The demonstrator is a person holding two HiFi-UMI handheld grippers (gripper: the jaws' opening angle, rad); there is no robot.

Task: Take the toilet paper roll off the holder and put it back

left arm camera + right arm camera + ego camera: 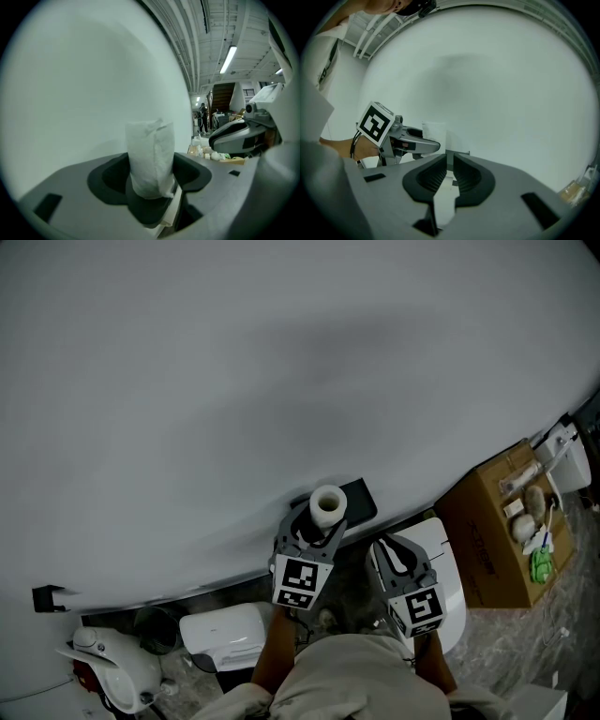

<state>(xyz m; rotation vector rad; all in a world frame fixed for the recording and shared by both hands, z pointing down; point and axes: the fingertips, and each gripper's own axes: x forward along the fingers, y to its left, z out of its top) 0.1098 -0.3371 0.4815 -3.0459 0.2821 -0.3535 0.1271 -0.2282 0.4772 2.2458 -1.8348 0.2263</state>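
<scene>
The toilet paper roll (327,505) is grasped upright in the left gripper (320,527) jaws, with the holder (360,500) at 1 o'clock. The right gripper (390,547) jaws are clenched on nothing.

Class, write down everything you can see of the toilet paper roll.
The toilet paper roll is a white cylinder of soft, crinkled paper, its hollow core showing at the upper end. It stands upright, pinched between the fingers of the left gripper, right beside the black holder on the pale wall.
</scene>
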